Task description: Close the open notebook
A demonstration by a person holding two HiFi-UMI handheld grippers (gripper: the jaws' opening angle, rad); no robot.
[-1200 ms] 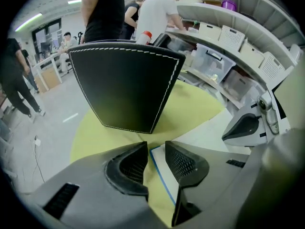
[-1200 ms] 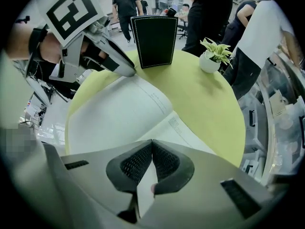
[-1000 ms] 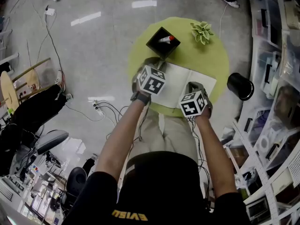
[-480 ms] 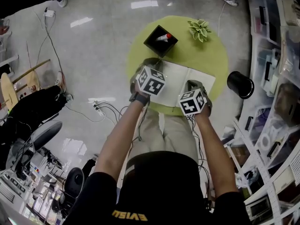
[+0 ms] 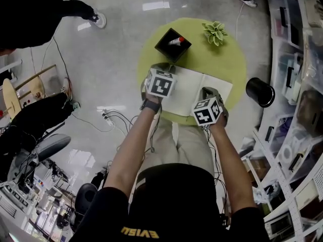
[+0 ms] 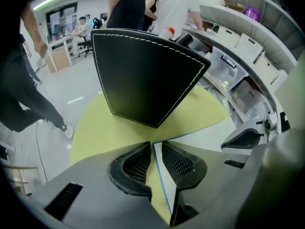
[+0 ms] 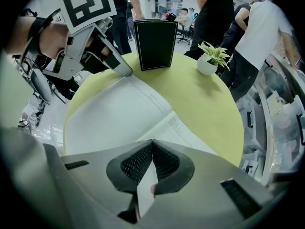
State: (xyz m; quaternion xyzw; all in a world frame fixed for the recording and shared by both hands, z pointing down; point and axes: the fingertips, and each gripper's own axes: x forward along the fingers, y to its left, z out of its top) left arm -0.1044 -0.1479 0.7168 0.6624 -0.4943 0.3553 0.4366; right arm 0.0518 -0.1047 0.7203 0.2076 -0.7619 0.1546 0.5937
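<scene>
Between the opening jaws of my left claw (image 6: pixel 153 144) sits one edge of the notebook (image 5: pixel 189 87), unpinched; my right claw (image 7: pixel 152 144) is clenched on the opposite edge. It lies flat open on the tabletop (image 5: pixel 222 59); I judge the closing not yet begun.

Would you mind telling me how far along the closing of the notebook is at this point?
Done: nothing closed yet; the notebook lies open on the table. In hand: the right gripper pinches the right page edge; the left gripper has its jaws opening around the blue-trimmed left corner. Left: folding one half over.
</scene>
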